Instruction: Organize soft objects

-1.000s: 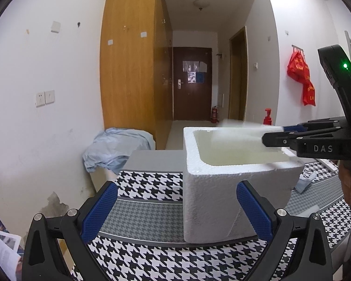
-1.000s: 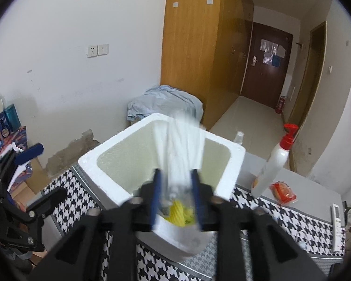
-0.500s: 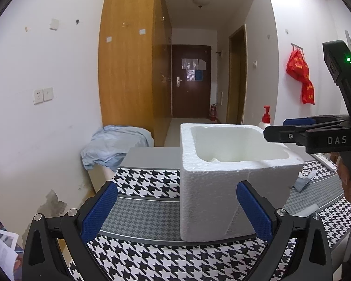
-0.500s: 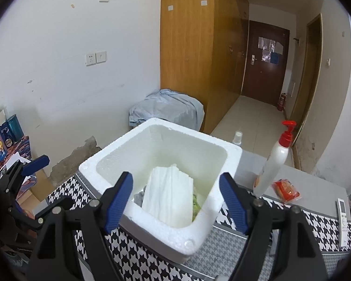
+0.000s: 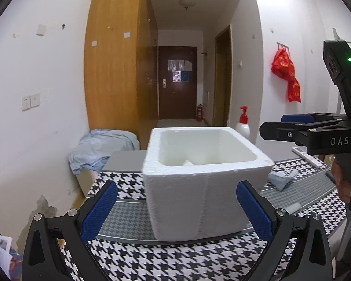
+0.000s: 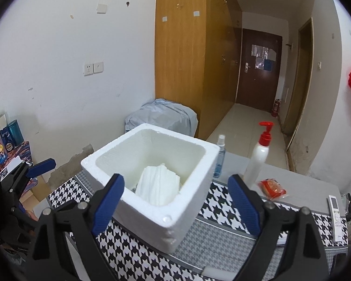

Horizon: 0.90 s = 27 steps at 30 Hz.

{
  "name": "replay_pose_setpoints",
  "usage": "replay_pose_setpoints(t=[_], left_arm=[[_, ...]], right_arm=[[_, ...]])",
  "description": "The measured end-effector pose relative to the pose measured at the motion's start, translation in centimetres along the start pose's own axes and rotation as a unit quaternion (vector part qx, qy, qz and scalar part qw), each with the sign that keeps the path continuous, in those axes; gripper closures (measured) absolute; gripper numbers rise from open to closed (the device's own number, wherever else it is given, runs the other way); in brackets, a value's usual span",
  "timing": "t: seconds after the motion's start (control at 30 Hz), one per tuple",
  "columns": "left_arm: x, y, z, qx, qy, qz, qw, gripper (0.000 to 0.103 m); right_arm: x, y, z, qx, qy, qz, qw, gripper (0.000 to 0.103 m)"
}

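A white foam box (image 6: 187,213) stands on the houndstooth tablecloth (image 6: 222,210). Inside it lies a white folded soft bundle (image 6: 158,185), leaning on the near wall; only its tip (image 5: 188,163) shows in the left wrist view. My right gripper (image 6: 175,201) hovers above the box's near corner, its jaws opening wide with nothing between the blue pads. From the left wrist view it juts in at the right (image 5: 278,124). My left gripper (image 5: 176,210) stands open in front of the box (image 5: 206,187), holding nothing. A crumpled light-blue cloth (image 5: 280,179) lies right of the box.
Behind the box stand a white pump bottle (image 6: 257,161) with a red top and a small spray bottle (image 6: 220,157). A red packet (image 6: 272,188) and a white remote (image 6: 335,217) lie at the right. A pale blue fabric heap (image 6: 161,117) sits beyond the table by the wardrobe.
The right gripper opened and let go of the white bundle, which dropped into the box. Both grippers drew back a little from the box.
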State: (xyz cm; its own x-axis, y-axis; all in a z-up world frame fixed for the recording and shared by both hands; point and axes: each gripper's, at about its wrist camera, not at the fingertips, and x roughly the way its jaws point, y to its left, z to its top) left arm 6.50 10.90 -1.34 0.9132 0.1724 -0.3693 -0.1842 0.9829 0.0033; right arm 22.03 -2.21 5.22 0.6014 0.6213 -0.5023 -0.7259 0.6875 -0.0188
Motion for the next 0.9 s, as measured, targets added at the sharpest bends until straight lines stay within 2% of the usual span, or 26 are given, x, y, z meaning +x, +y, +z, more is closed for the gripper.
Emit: replay_pose_setpoints(t=[0.9], left_arm=[[-0.6,-6.9,0.4,0.036,0.005,-0.074,0.9966,0.001]], right_arm=[[-6.4,-5.1,-2.8,0.031,-0.028,-0.051,0.998,0.007]])
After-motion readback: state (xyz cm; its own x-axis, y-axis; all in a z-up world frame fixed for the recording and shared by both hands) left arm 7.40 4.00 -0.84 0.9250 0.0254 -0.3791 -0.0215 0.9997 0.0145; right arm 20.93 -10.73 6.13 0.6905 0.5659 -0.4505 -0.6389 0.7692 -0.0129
